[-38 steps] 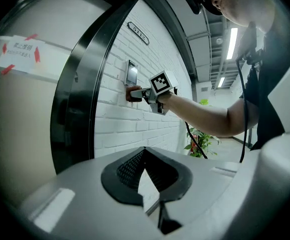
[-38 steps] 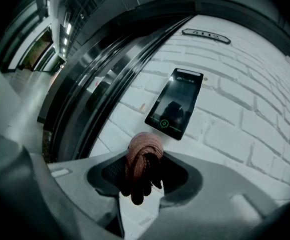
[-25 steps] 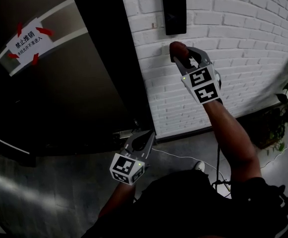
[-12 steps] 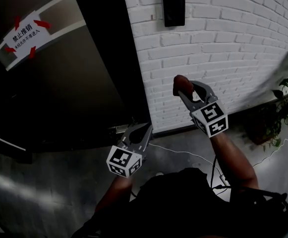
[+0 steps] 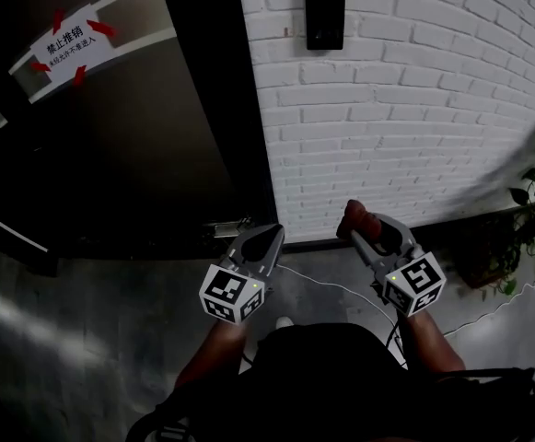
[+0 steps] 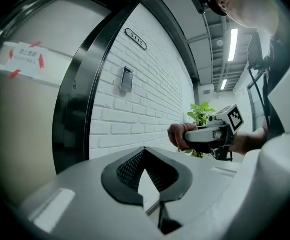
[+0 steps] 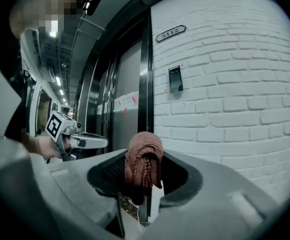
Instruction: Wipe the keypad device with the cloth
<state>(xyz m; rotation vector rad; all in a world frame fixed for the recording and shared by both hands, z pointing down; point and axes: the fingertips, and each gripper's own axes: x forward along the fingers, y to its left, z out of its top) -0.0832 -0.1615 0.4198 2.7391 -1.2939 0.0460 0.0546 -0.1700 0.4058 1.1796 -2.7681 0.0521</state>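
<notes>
- Change: the right claw (image 5: 360, 221) has come down. A second ago it was raised close under the keypad device (image 5: 324, 14). Half a second ago it was partway down the brick wall (image 5: 414, 109). Now it sits low in front of the body, with the keypad device high above it and well apart.
- Right claw is pinching the cloth (image 5: 354, 217), a reddish-brown wad bunched between the jaws and bulging past the tips. The right gripper view confirms this: the cloth (image 7: 144, 164) is clamped and the keypad device (image 7: 175, 79) is far up and ahead of it.
- Left claw (image 5: 265, 238) has hardly moved. It is low, left of the right claw and level with it. Its jaws are pressed together at the tips with nothing between them (image 6: 144, 153).
- Reading: no contact between cloth and keypad device now. We judge the wiping pass finished, or broken off; the arm looks to be withdrawing.

Hard to make out:
- The top edge of the keypad device is cut by the frame in the head view.
- Its face is a dark slab in every view. No keys are legible and we cannot tell whether it is clean.
- How far the cloth runs back inside the jaws is hidden by its own bulk.
- The paper notice (image 5: 64, 42) on the door, up and left of the left claw, is too small to read.
</notes>
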